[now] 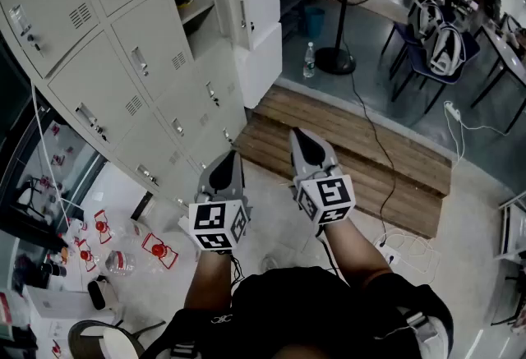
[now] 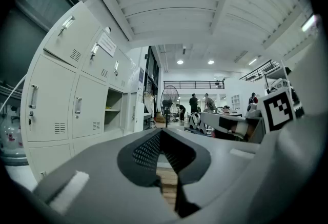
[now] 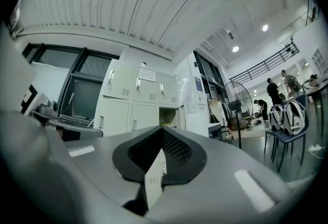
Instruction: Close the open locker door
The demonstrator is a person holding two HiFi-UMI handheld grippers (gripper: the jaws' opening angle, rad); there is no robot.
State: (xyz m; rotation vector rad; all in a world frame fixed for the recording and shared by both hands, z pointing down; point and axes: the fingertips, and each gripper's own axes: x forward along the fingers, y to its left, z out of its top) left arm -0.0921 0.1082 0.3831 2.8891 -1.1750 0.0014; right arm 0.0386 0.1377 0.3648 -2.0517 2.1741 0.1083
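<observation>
Two tongs: left tongs (image 1: 228, 157) and right tongs (image 1: 297, 135), each pressed together, pinching nothing, near the locker bank (image 1: 123, 94). One open locker door (image 1: 256, 0), at the bank's far end. Only in head view: one wooden pallet (image 1: 353, 144) beside the bank.

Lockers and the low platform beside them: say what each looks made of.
Lockers: likely painted sheet metal in a pale matte grey. The pressed vent slots and small metal handles suggest it.
Platform: wood, apparently unfinished brown planks. Parallel board seams and grain-like streaks show.
</observation>
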